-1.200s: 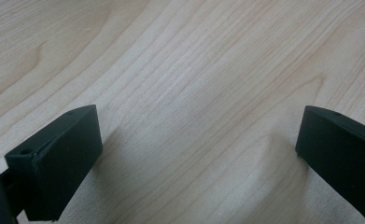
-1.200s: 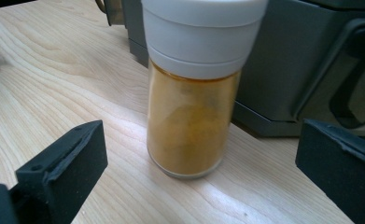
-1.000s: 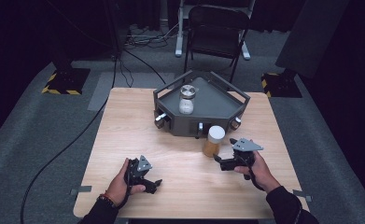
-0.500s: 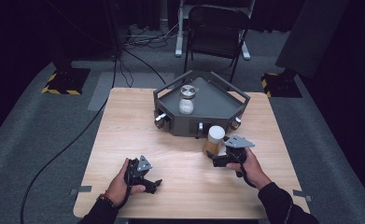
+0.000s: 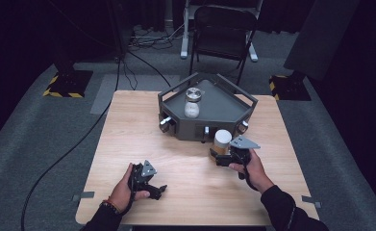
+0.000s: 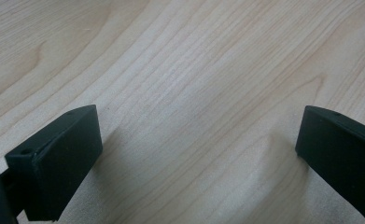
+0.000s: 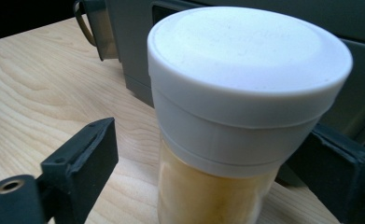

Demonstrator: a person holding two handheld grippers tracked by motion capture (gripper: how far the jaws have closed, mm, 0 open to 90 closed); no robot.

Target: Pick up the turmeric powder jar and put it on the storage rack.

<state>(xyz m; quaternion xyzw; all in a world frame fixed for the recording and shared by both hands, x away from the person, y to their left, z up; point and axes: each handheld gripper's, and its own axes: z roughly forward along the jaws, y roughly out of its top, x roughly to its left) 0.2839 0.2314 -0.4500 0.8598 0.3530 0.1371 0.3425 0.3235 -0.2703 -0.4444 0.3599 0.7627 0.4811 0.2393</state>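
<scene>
A white-capped jar (image 7: 245,116) stands upright on the counter (image 5: 128,134), just before the grey tray (image 5: 233,103), between the right claw (image 5: 222,157)'s wide-open jaws, not yet gripped. The left claw (image 6: 199,154), open and empty, rests well apart.

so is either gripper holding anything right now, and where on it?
Nothing held. The right gripper has open jaws flanking the white-lidded jar; the left gripper is open over the table.

The left tool (image 5: 147,180) lies low at the near left, jaws spread wide. The right tool (image 5: 224,156), farther right, has its jaws apart too.
</scene>
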